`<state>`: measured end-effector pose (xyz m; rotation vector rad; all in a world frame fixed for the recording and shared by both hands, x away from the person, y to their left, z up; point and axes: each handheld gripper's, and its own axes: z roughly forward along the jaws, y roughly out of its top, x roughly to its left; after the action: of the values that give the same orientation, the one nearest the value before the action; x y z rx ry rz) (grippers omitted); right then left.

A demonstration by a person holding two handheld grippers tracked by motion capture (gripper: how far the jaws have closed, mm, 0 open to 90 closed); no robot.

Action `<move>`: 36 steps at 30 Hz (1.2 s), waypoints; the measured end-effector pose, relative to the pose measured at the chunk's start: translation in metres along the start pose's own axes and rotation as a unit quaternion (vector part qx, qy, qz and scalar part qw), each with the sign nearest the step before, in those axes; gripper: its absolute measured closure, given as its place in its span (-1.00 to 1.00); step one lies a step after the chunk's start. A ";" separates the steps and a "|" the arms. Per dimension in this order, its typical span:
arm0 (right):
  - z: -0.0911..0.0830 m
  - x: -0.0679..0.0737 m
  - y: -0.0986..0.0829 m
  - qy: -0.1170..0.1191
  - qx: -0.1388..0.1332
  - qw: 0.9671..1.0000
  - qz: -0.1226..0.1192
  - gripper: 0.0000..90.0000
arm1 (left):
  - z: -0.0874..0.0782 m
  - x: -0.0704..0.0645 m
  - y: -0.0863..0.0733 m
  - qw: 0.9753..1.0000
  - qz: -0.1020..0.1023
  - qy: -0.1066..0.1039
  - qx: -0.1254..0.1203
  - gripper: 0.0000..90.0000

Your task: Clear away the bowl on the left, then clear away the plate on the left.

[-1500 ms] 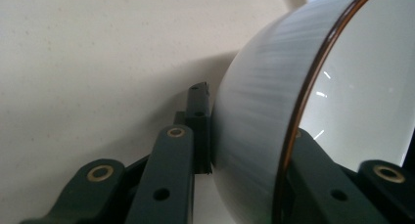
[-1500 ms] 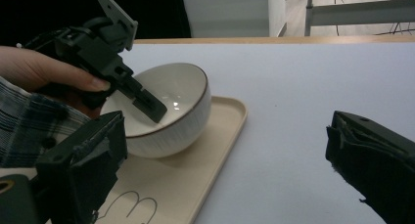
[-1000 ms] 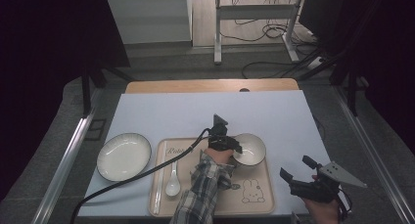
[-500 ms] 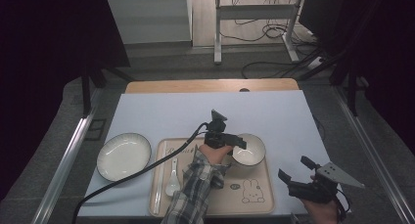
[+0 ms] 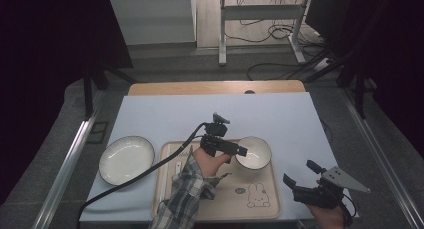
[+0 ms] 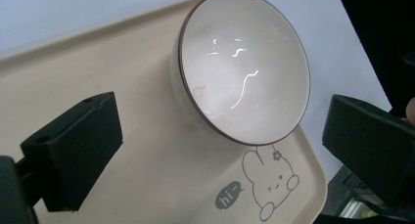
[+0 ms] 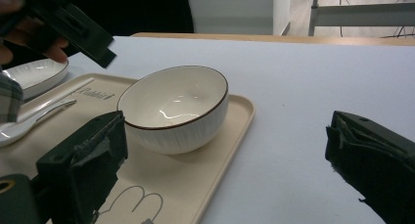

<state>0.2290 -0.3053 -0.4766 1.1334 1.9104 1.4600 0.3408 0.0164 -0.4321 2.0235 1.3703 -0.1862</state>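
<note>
Since the left claw [image 5: 239, 152] hangs wide open just over the near rim of the white bowl [image 5: 254, 152] sitting on the beige tray [image 5: 220, 199], it should drop one jaw inside the rim before closing, while the right claw [image 5: 300, 185], also wide, waits over the tabletop [image 5: 165, 114].

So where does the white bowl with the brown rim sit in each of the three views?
High view: bowl right of centre, at the tray's far right corner.
Left gripper view: upper centre, tilted in frame, above the rabbit drawing.
Right gripper view: left of centre, on the tray's corner.
Shared landmark: the beige tray's rabbit drawing.
</note>
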 end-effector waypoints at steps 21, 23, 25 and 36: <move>0.002 0.002 -0.001 -0.004 0.008 1.000 -0.007 -0.96 | -0.090 0.087 -0.048 0.996 -0.063 0.001 -0.059 -0.95; 0.003 0.002 -0.002 -0.005 0.009 1.000 -0.009 -0.96 | -0.098 0.099 -0.055 0.995 -0.077 0.005 -0.069 -0.95; 0.003 0.003 -0.002 -0.004 0.011 1.000 -0.009 -0.96 | -0.107 0.112 -0.063 0.993 -0.091 0.009 -0.076 -0.95; 0.004 0.004 -0.002 -0.004 0.014 1.000 -0.013 -0.96 | -0.151 0.192 -0.118 0.978 -0.169 0.017 -0.119 -0.93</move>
<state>0.2295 -0.2997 -0.4795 1.1205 1.9376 1.4165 0.2857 0.2805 -0.4600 1.5968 1.6693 -0.1303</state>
